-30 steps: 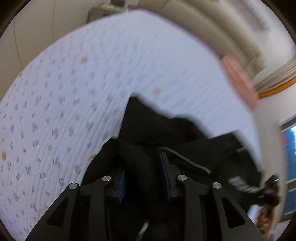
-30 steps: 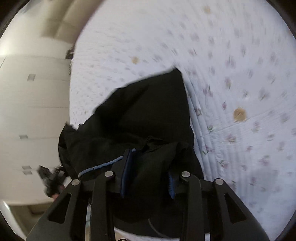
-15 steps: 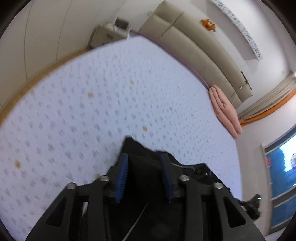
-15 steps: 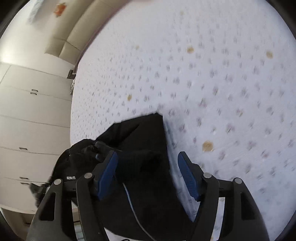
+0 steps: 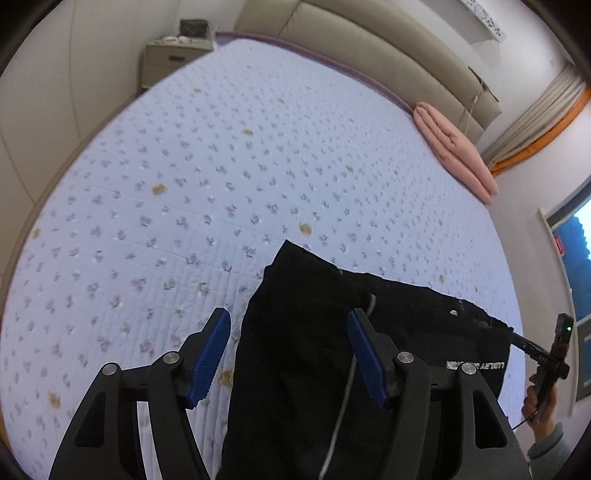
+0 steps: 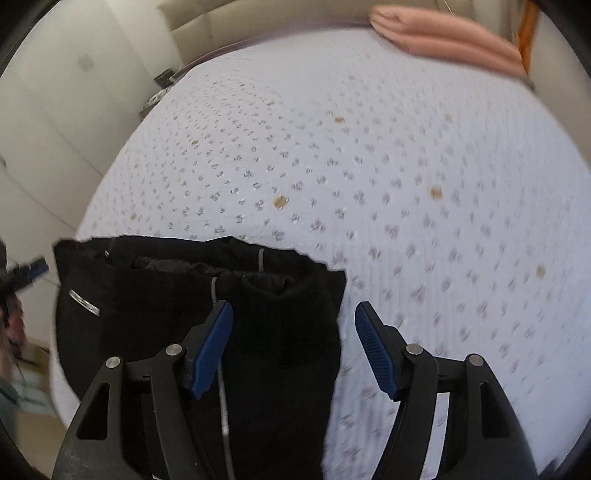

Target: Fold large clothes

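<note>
A black garment (image 5: 317, 354) with a grey drawcord lies folded near the front edge of the bed. It also shows in the right wrist view (image 6: 207, 317). My left gripper (image 5: 288, 350) is open and empty above the garment's left part. My right gripper (image 6: 293, 347) is open and empty above the garment's right edge. The right gripper also shows at the far right of the left wrist view (image 5: 550, 354), held by a hand.
The bed (image 5: 229, 155) has a white floral quilted cover. A folded pink blanket (image 5: 454, 147) lies at the headboard, also in the right wrist view (image 6: 443, 33). A bedside cabinet (image 5: 173, 59) stands at the far left corner. White wardrobes (image 6: 40, 122) line the left.
Both grippers have opened and let go of the black garment. Both have lifted back from it, and the garment now lies on the bed.
</note>
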